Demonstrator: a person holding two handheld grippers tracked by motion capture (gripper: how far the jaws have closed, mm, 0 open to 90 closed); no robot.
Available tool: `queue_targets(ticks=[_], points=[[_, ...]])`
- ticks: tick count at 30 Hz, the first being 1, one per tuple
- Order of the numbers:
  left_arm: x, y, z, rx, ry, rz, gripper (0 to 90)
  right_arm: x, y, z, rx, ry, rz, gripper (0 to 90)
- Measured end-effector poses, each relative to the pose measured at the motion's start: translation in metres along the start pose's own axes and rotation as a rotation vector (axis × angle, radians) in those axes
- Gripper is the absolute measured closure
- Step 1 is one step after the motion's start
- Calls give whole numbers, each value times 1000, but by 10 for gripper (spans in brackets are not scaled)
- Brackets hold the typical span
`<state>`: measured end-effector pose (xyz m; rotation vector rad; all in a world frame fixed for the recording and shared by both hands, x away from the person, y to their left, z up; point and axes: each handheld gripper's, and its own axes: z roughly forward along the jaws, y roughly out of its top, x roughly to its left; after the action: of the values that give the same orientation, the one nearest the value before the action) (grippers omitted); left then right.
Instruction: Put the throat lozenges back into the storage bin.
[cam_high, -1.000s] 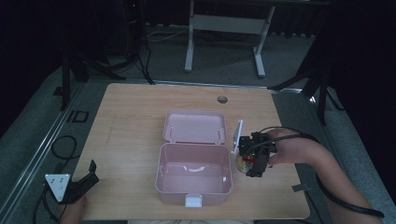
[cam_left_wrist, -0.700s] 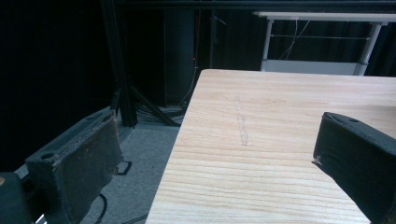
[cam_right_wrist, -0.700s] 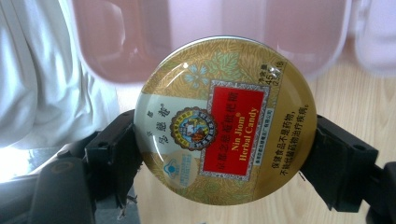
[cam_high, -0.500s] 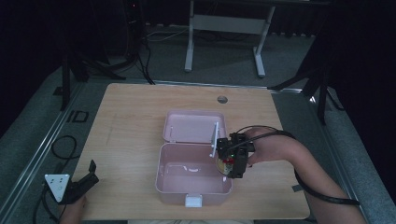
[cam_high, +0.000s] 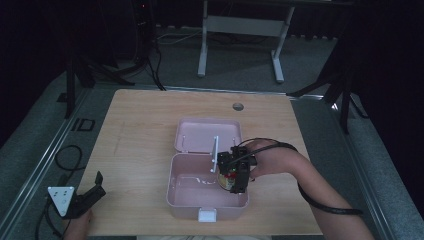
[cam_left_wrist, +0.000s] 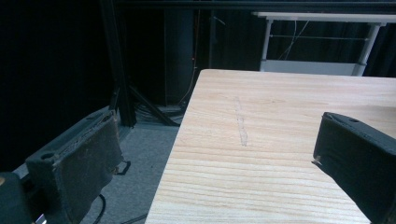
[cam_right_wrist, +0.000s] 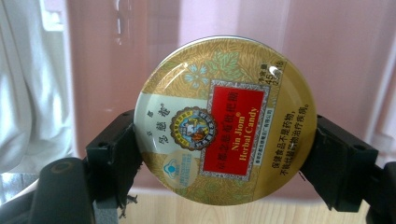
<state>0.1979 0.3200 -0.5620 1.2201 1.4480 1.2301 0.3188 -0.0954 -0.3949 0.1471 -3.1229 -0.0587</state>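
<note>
Candy tin (cam_right_wrist: 224, 122) (label legible close up) between right hand-held gripper (cam_high: 235, 175) jaws.

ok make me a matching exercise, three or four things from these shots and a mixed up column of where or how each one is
Things:
1. candy tin
2. pink box
3. left claw
4. round hole

Places or states:
A. open and holding nothing, at the table's near left corner
B. lid swung back flat on the table
C. in the tabletop near the far edge
D. clamped between the right claw's jaws, above the box's open base

Pairs: 1-D, 2-B, 3-A, 4-C
</note>
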Motion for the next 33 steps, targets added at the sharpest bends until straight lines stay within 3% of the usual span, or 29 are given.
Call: queue_targets(ticks=[7, 18, 33], points=[[0, 0, 0, 2, -1, 3, 12, -4, 3, 20, 9, 20, -2, 201], [0, 0, 0, 2, -2, 3, 12, -8, 7, 64, 83, 50, -32, 201], [-1, 0, 0, 1, -4, 7, 12, -13, 14, 94, 143, 61, -18, 200]])
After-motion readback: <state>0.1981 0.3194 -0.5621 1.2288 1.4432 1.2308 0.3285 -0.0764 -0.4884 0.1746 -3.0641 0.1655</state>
